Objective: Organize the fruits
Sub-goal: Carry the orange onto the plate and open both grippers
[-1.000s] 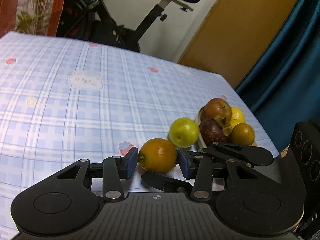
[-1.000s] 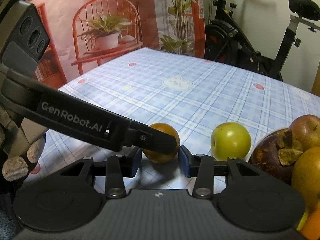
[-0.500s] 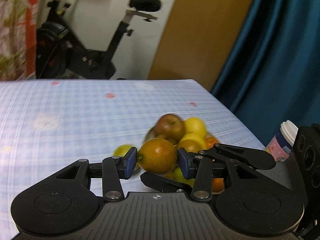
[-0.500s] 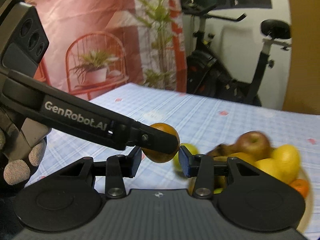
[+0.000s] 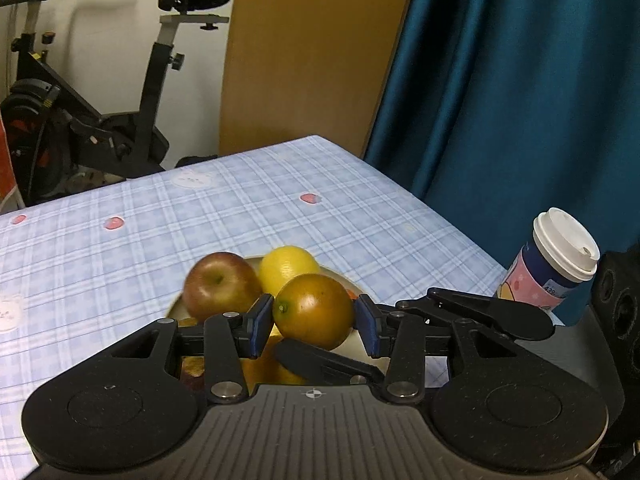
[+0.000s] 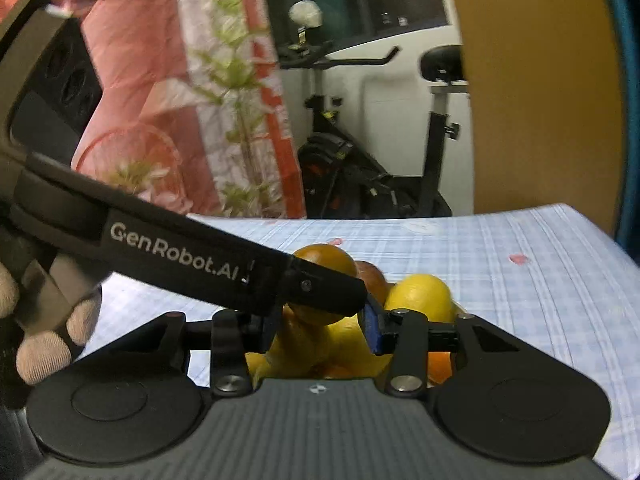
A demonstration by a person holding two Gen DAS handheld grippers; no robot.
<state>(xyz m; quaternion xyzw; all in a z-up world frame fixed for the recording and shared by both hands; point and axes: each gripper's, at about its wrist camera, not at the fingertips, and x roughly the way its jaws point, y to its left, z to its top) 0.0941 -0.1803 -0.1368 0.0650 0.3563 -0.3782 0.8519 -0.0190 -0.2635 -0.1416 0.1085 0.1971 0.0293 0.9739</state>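
Observation:
My left gripper (image 5: 314, 326) is shut on a greenish-orange citrus fruit (image 5: 313, 311) and holds it above the fruit plate (image 5: 352, 347). On the plate lie a red apple (image 5: 220, 287), a yellow lemon (image 5: 288, 266) and other fruit, partly hidden by the fingers. In the right wrist view the held citrus (image 6: 326, 264) sits behind the left gripper's black finger (image 6: 320, 288), above the pile with the lemon (image 6: 420, 296). My right gripper (image 6: 320, 330) is open and empty, close behind the left one, over the plate's near side.
A paper cup with a white lid (image 5: 554, 258) stands at the table's right edge by the blue curtain (image 5: 520, 80). The checked tablecloth (image 5: 200, 216) stretches away to the left. An exercise bike (image 5: 80, 120) stands beyond the table's far edge.
My left gripper lifted the citrus off the table and carried it right, over the plate. The right gripper followed alongside, still open. The green fruit left on the table is out of view.

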